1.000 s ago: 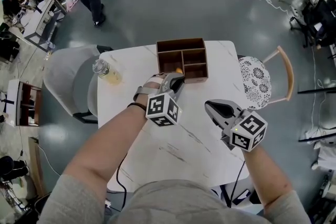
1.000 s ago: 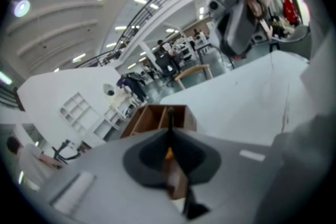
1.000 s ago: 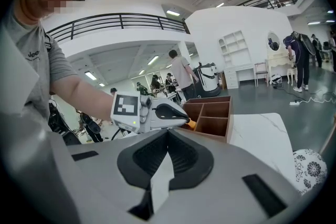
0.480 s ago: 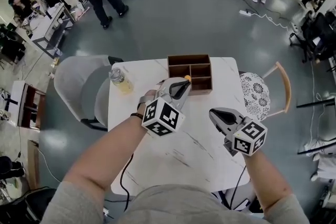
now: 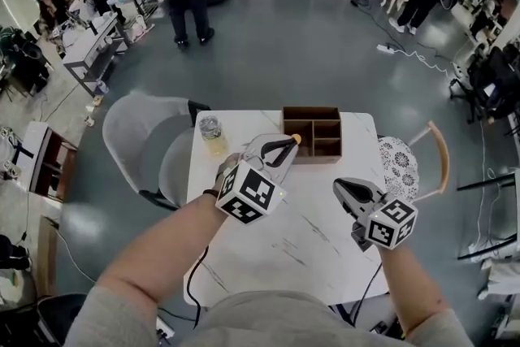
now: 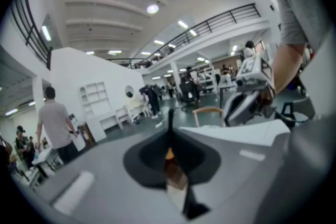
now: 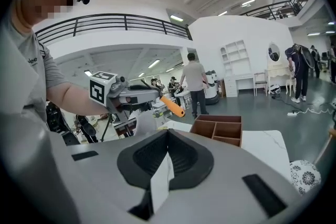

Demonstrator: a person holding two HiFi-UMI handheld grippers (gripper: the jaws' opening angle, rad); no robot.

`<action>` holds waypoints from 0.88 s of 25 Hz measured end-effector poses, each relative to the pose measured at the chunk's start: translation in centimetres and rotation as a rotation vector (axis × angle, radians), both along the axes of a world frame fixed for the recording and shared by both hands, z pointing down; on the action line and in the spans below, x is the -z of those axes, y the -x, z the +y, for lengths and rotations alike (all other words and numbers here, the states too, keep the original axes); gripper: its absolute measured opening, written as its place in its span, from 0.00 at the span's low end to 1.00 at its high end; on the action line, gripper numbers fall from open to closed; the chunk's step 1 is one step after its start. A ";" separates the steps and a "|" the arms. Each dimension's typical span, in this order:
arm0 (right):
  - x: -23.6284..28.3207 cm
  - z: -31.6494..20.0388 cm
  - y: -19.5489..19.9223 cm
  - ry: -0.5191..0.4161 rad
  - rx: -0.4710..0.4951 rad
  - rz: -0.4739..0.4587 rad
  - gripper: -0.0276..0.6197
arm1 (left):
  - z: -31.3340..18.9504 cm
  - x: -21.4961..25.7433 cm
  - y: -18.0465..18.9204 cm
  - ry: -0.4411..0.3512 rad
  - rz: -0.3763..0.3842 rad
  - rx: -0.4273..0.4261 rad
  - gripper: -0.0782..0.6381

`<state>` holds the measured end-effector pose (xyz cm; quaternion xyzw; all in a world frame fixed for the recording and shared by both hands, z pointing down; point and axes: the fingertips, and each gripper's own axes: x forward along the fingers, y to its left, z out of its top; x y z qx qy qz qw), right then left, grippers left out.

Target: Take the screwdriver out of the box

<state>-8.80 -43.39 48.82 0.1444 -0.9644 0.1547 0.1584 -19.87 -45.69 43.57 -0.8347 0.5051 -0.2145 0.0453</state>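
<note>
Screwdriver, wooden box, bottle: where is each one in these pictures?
screwdriver [image 7: 173,106], right gripper view, on its orange handle.
wooden box [image 5: 311,110], head view, on its far rim.
bottle [image 5: 214,136], head view, on its clear body.

Most of the screwdriver [image 5: 297,139] is hidden inside the left gripper [image 5: 286,147]. Only its orange end pokes out. In the left gripper view the jaws look blurry, with just a tiny orange bit showing. The person's arms hide the table's [image 5: 325,232] near edge.
</note>
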 end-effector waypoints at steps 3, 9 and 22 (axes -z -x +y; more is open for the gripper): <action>0.6 0.4 0.9 -0.011 -0.010 0.004 0.05 | 1.3 1.6 1.7 -0.014 0.023 0.013 0.13; 1.7 1.2 3.1 -0.021 -0.044 0.008 0.05 | 3.8 3.9 4.2 -0.023 0.048 -0.004 0.13; 7.1 2.6 5.0 -0.066 -0.127 -0.051 0.05 | 8.5 9.9 8.1 -0.074 0.154 -0.054 0.13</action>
